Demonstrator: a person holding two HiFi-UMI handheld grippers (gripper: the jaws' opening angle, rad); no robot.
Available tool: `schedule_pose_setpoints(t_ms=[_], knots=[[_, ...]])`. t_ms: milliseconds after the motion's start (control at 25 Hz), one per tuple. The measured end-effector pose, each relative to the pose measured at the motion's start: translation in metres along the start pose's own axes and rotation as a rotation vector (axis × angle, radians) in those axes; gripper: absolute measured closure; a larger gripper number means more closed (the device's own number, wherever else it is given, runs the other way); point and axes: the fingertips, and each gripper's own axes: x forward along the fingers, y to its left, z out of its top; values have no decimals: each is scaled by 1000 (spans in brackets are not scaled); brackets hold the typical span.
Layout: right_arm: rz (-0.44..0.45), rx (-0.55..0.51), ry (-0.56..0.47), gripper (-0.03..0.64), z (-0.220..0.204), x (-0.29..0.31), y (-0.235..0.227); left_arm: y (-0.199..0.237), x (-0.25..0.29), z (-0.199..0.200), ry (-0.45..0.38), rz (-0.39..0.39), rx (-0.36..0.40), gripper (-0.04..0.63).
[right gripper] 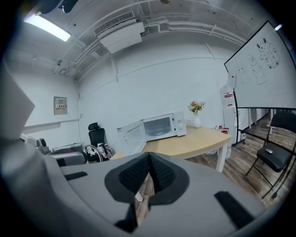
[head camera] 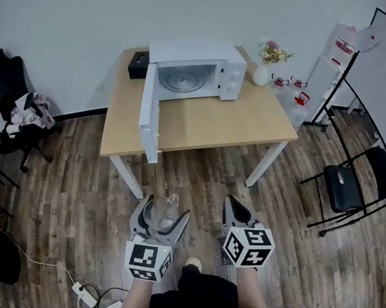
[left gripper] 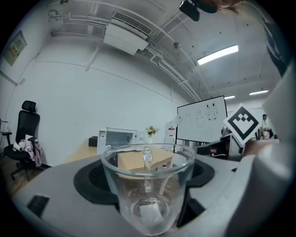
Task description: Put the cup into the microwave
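In the head view, the left gripper (head camera: 163, 214) is clamped on a clear glass cup (head camera: 164, 208), held upright and well short of the light wooden table (head camera: 218, 121). That suits carrying it toward the white microwave oven (head camera: 197, 69), whose door (head camera: 149, 112) stands swung open with the cavity bare. The right gripper (head camera: 236, 207) hangs beside it, apparently spare. The person's arms are cut off at the bottom edge.

The left gripper view shows the dark pads pressing the cup's sides, with its handle on the far side. The glass distorts the table behind it, and the exact contact points are hard to make out.

In the right gripper view, the jaws meet with nothing between them, and the microwave sits far beyond.
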Motion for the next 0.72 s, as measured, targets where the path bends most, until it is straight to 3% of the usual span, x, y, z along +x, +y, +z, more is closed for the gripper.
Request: schedule_pose_setpoints(t_ms=[280,720], knots=[[27,-14,-4,623,23,47,-30,9,54,11,-25,31,4,181],[45,-10,20,623,16,70,-60,3,93,0,-22,48,-20,181]])
